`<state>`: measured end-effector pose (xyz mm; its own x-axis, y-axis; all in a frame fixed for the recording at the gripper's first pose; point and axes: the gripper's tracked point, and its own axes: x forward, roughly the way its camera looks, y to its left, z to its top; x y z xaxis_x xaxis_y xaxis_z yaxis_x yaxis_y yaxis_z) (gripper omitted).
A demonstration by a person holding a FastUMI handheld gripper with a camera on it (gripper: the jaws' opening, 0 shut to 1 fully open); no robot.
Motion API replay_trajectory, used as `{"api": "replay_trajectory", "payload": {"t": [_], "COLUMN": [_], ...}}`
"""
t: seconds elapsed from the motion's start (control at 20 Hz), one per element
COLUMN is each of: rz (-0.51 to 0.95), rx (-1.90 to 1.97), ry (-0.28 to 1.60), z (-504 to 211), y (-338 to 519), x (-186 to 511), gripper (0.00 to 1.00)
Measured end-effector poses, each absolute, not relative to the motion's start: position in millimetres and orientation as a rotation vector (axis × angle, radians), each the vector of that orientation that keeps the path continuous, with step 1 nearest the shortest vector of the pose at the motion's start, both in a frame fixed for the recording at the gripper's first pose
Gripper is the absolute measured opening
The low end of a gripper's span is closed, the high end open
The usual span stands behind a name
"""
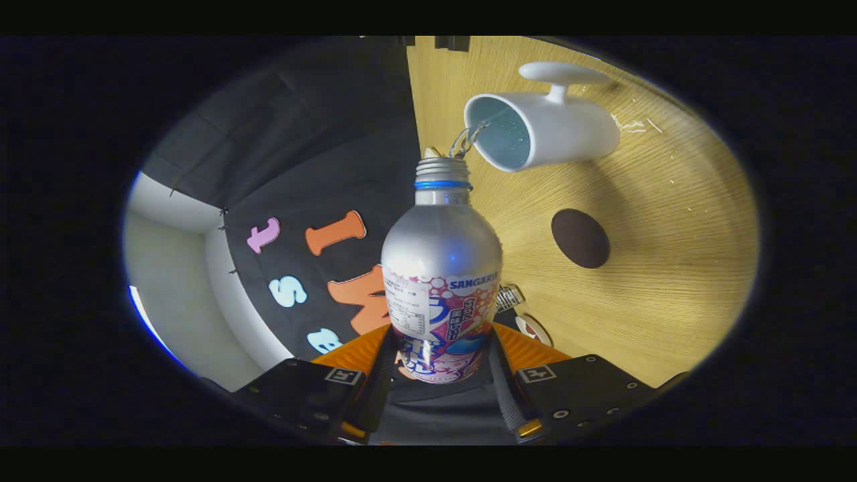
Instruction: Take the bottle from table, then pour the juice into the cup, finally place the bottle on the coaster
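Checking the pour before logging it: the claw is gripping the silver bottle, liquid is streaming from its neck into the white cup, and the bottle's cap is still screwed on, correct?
Not quite. In the gripper view the claw grips the silver bottle and liquid streams into the white cup, but the neck is open: its threads are bare, with no cap on.

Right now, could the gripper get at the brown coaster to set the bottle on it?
Probably yes: the gripper is shut on the bottle, pouring into the white cup; the wooden table around the coaster looks free.
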<state>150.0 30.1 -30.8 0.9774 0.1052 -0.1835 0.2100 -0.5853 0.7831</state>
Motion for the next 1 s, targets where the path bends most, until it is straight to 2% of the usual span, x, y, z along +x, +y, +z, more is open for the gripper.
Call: {"api": "replay_trajectory", "payload": {"t": [1.0], "rz": [-0.153], "rx": [2.341], "ry": [0.158], "z": [-19.0], "y": [16.7], "x": [153.6], "gripper": [0.69]}}
